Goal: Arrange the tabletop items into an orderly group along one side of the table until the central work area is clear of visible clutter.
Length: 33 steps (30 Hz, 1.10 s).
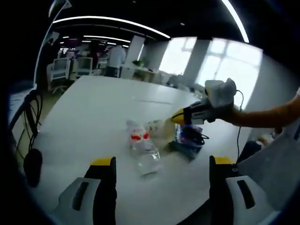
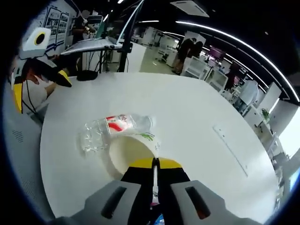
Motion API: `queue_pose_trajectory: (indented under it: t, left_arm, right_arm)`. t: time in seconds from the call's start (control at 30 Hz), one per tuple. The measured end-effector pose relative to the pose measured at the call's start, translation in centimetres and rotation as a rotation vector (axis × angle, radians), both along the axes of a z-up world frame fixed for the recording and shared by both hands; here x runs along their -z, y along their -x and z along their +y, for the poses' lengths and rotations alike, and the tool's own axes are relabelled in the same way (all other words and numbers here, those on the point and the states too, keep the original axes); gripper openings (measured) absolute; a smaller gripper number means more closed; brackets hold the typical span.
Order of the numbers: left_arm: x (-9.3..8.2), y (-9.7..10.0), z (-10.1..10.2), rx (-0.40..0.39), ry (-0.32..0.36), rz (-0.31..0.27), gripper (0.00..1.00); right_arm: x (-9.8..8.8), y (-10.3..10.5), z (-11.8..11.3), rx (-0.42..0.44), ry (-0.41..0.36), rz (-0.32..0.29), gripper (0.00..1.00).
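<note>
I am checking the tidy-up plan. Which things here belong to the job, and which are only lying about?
Job:
- plastic bottle, lying down
- paper cup, held by right tongs
- dark cabled item

Lying about:
- office chairs
- cable at table edge

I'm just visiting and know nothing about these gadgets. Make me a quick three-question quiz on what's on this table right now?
1. True or false: the clear plastic bottle stands upright on the white table.
2. Multiple choice: the right gripper has its jaws A) wide apart, B) closed together at the rim of the paper cup, C) around the bottle.
3. Fill in: the left gripper has its jaws ____, with nothing between them.

Key
1. False; it lies on its side, next to the cup.
2. B
3. open
</note>
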State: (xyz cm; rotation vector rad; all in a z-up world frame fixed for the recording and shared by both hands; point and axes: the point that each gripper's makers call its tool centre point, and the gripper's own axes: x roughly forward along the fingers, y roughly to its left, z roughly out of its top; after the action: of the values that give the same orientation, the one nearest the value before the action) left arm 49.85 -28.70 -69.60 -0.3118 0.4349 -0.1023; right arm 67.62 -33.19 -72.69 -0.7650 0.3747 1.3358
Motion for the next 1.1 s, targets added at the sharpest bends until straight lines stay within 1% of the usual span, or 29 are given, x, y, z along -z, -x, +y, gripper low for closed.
queue_pose_trajectory:
  t: [0.03, 0.07, 0.1, 0.13, 0.17, 0.2, 0.23, 0.27, 0.3, 0.33, 0.37, 0.4, 0.43, 0.47, 0.5, 0.57, 0.63, 0.67, 0.7, 0.73, 0.77, 0.87, 0.93, 1.03, 1.1]
  left_arm:
    - [0.1, -0.1, 0.0, 0.001, -0.007, 0.001, 0.78]
    - [0.1, -0.3, 0.2, 0.004, -0.028, -0.013, 0.78]
    - [0.2, -0.4, 0.2, 0.009, -0.049, -0.013, 0.78]
    - [0.5, -0.5, 0.4, 0.026, -0.100, -0.012, 0.78]
    - [0.7, -0.6, 0.4, 0.032, -0.125, -0.010, 0.78]
    - [0.9, -0.8, 0.4, 0.050, -0.158, -0.014, 0.78]
    - [1.0, -0.9, 0.4, 0.058, -0.172, -0.012, 0.78]
    - [1.1, -1.1, 0.5, 0.069, -0.201, -0.018, 0.77]
    - [1.2, -1.4, 0.4, 0.083, -0.224, -0.023, 0.77]
    - [1.2, -1.7, 0.5, 0.091, -0.247, -0.027, 0.77]
    - [1.2, -2.0, 0.4, 0.102, -0.270, -0.041, 0.77]
    - [1.2, -2.5, 0.3, 0.117, -0.292, -0.048, 0.77]
    - [1.3, -3.0, 0.1, 0.151, -0.337, -0.059, 0.76]
    - [1.4, -3.4, 0.0, 0.169, -0.363, -0.060, 0.75]
    - [1.8, -3.9, -0.2, 0.192, -0.392, -0.053, 0.74]
    - [1.9, -4.8, -0.8, 0.223, -0.394, -0.078, 0.72]
    - [2.4, -5.7, -1.1, 0.252, -0.439, -0.085, 0.69]
    - [2.5, -6.1, -1.1, 0.265, -0.467, -0.086, 0.68]
    - [2.4, -6.8, -1.3, 0.281, -0.493, -0.109, 0.67]
    - [2.4, -7.3, -1.5, 0.289, -0.503, -0.120, 0.67]
    - [2.2, -7.8, -1.7, 0.301, -0.523, -0.134, 0.67]
    - [1.9, -9.8, -2.3, 0.349, -0.610, -0.169, 0.66]
    - [1.9, -10.8, -2.8, 0.368, -0.624, -0.188, 0.65]
    - [1.8, -12.4, -3.4, 0.382, -0.600, -0.210, 0.64]
    - [2.0, -13.2, -4.0, 0.406, -0.600, -0.222, 0.63]
  right_arm:
    - [0.0, -0.1, 0.0, 0.007, 0.007, 0.012, 0.00]
    - [-0.1, -0.2, 0.0, 0.016, 0.006, 0.037, 0.00]
    - [0.0, -0.1, -0.1, 0.023, 0.019, 0.070, 0.00]
    - [-0.4, -0.4, 0.0, 0.035, 0.007, 0.079, 0.00]
    - [-0.3, -0.2, -0.2, 0.050, 0.021, 0.118, 0.00]
    - [-0.4, -0.4, -0.1, 0.064, 0.020, 0.143, 0.00]
    - [-0.3, -0.5, -0.1, 0.065, 0.025, 0.156, 0.00]
    - [0.0, -0.4, -0.3, 0.075, 0.050, 0.183, 0.00]
    - [-0.4, -0.9, 0.0, 0.078, 0.029, 0.176, 0.00]
    - [-0.3, -0.8, -0.1, 0.090, 0.036, 0.201, 0.00]
    - [-0.3, -0.4, -0.3, 0.105, 0.040, 0.250, 0.00]
    - [-0.3, -0.2, -0.4, 0.111, 0.038, 0.268, 0.00]
    - [-0.1, -0.1, -0.8, 0.131, 0.056, 0.298, 0.00]
    - [-0.2, -0.1, -0.6, 0.124, 0.046, 0.303, 0.00]
    - [-0.1, 0.1, -1.0, 0.131, 0.063, 0.310, 0.00]
    - [0.0, -0.1, -1.2, 0.131, 0.076, 0.306, 0.00]
    - [0.0, 0.0, -1.6, 0.137, 0.091, 0.312, 0.00]
    - [-0.1, 0.0, -1.8, 0.145, 0.099, 0.326, 0.00]
    - [-0.2, -0.1, -1.8, 0.145, 0.097, 0.335, 0.00]
    - [-0.3, -0.2, -1.9, 0.155, 0.098, 0.347, 0.00]
    - [-0.7, 0.2, -2.0, 0.162, 0.095, 0.364, 0.00]
    - [-1.1, 0.2, -2.1, 0.183, 0.099, 0.403, 0.00]
    - [-1.3, 0.0, -2.2, 0.192, 0.103, 0.421, 0.00]
    - [-1.7, 0.4, -2.6, 0.209, 0.103, 0.450, 0.00]
    - [-1.7, 0.6, -2.6, 0.211, 0.106, 0.464, 0.00]
